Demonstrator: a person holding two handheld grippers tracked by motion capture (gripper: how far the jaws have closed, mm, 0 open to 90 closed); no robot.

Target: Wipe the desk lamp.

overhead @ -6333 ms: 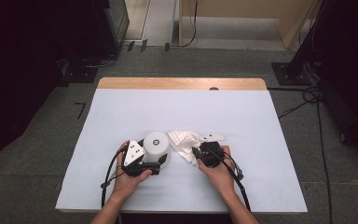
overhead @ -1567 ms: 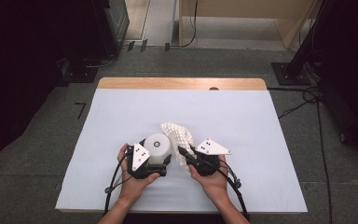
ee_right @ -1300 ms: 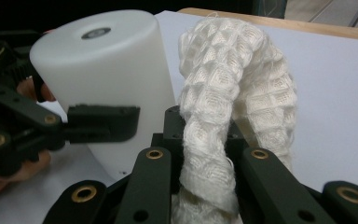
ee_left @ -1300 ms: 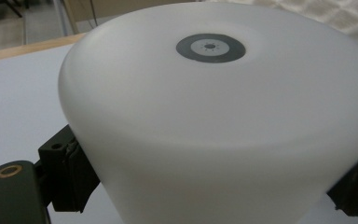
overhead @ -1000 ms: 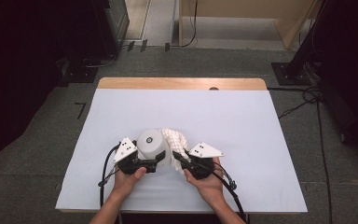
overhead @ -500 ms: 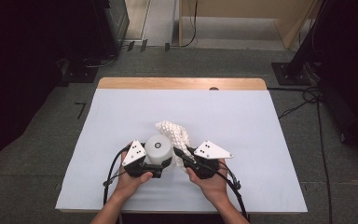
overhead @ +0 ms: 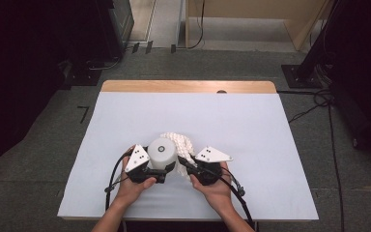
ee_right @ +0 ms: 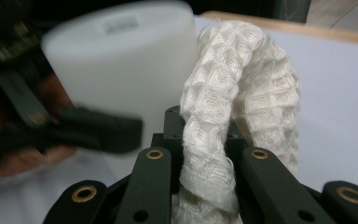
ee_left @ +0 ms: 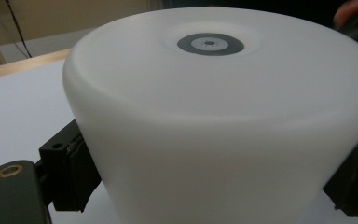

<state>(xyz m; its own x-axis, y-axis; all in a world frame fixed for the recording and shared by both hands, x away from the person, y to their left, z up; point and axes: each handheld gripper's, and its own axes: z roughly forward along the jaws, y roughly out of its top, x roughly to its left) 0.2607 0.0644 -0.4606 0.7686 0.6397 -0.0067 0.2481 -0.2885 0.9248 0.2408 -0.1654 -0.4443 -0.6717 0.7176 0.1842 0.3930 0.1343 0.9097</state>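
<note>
2 grips: my left gripper (overhead: 160,170) clamps the cup (overhead: 162,153) steady; my right gripper (ee_right: 204,161) pinches the cloth (ee_right: 242,88) to wipe it

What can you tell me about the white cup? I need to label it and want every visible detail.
The white cup is a smooth, matt, plastic-looking tumbler, turned upside down so its flat base faces up, with a small dark ring mark at the base's centre. It tapers, widening downward. It sits near the table's front edge, clamped on both sides by the left gripper. A waffle-weave cloth, held in the right gripper, arches right beside its wall; whether they touch is unclear.
</note>
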